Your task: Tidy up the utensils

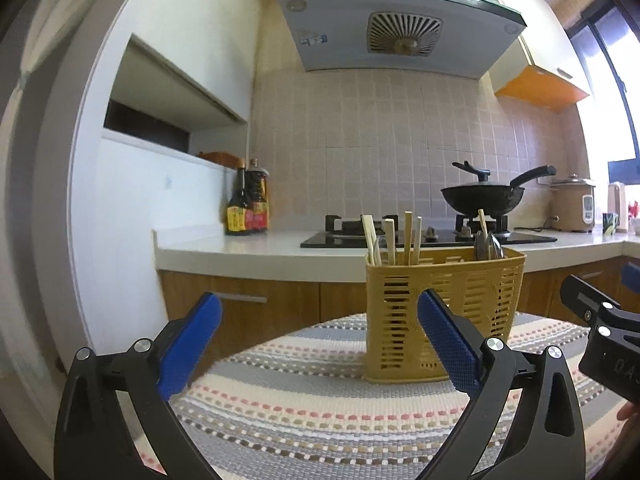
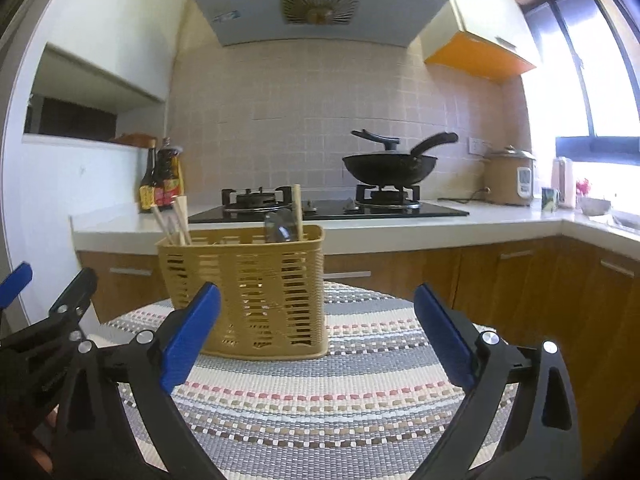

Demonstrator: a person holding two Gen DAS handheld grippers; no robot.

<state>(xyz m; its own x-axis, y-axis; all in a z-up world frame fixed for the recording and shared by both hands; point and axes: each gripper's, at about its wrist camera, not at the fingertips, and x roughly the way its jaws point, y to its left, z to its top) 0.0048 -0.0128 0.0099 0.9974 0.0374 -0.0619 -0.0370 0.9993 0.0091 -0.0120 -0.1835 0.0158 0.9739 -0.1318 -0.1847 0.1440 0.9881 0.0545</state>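
both views sit low over the mat [image 1: 304, 392], each looking level along its own fingers toward the counter [image 1: 240, 246] and tiled wall. the left wrist view has the basket [image 1: 444, 304] right of centre and close; the right wrist view has it left of centre. both share basket, stove [image 2: 328, 210], wok [image 2: 390, 168] and hood [image 2: 316, 4].

A yellow slotted plastic basket [image 1: 444, 300] stands on a woven cloth mat [image 1: 320, 392] with a coarse, matt, striped weave. It holds pale bare-wood chopsticks [image 1: 407, 236] and shiny metal spoons [image 1: 487, 246]. Behind, the glass hob [image 2: 328, 210] looks glossy black, and the wok [image 2: 390, 168] a dull black.
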